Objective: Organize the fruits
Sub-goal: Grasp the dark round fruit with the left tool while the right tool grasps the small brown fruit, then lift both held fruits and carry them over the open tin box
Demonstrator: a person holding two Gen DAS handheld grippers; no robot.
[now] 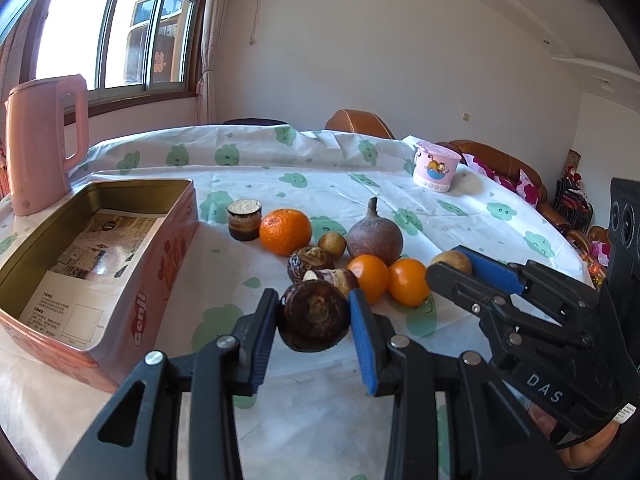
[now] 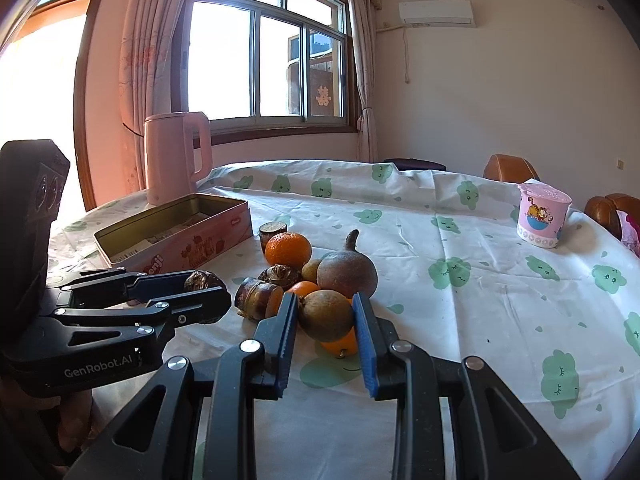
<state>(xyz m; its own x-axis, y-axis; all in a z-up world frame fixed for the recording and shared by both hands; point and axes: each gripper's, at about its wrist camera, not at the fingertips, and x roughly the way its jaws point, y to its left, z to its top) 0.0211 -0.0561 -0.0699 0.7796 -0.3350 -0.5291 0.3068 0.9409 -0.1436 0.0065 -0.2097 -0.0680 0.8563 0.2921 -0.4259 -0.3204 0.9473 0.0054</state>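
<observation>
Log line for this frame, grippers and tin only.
left gripper: shut on dark round fruit | right gripper: shut on brown round fruit | tin: no fruit

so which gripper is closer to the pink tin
Left. The left gripper, shut on a dark round fruit, is right beside the pink tin; the right gripper is past the fruit pile.

- In the right wrist view, the small orange [image 2: 340, 346] shows only as a sliver under the brown fruit [image 2: 325, 315] and the right gripper [image 2: 325, 320].
- The tin box [image 1: 168, 256] is cut by the left picture edge.
- The print on the paper sheet [image 1: 80, 272] inside it is too small to read.
- The hand [image 2: 72, 420] under the left gripper [image 2: 208, 292] is dark and blurred.
</observation>
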